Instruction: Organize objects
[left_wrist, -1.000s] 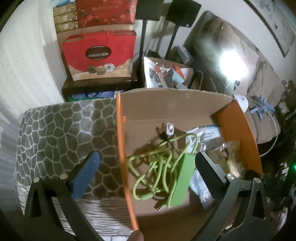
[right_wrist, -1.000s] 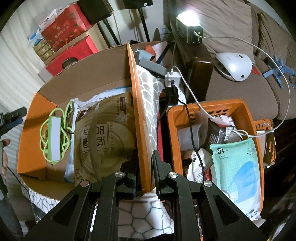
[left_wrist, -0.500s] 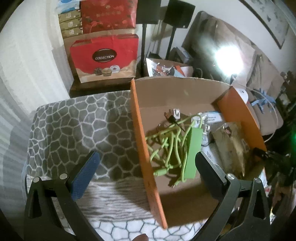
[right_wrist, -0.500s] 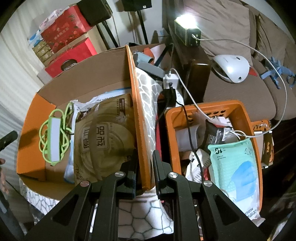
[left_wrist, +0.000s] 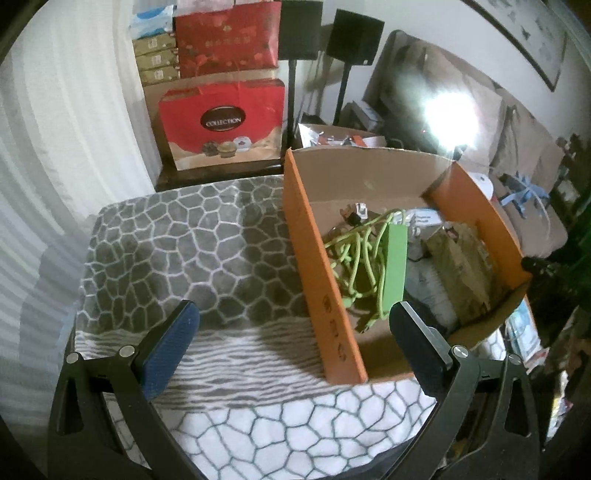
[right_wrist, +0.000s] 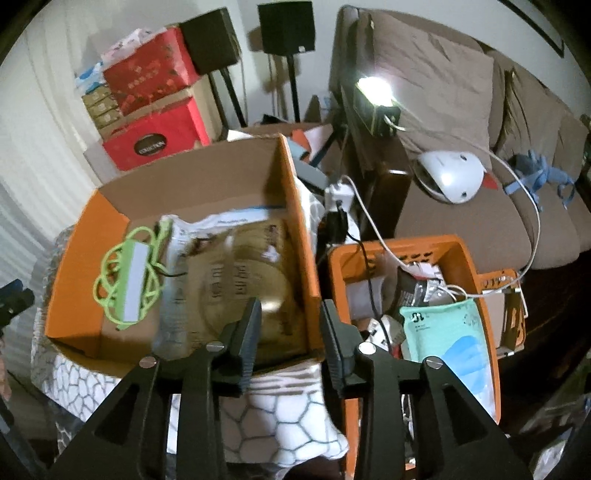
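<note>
Box (left_wrist: 325, 288): matt cardboard, orange outside, raw brown inside. Blanket (left_wrist: 192, 251) beneath: soft napped cloth, grey-white cell print. Cable (left_wrist: 351, 254): smooth lime plastic. Pouch (right_wrist: 243, 280): glossy gold foil-like film. Basket (right_wrist: 461, 258): orange moulded plastic, perforated. Left claw (left_wrist: 291, 332): matt black plastic, blue textured pads (left_wrist: 170, 343), bright metal screws.
</note>
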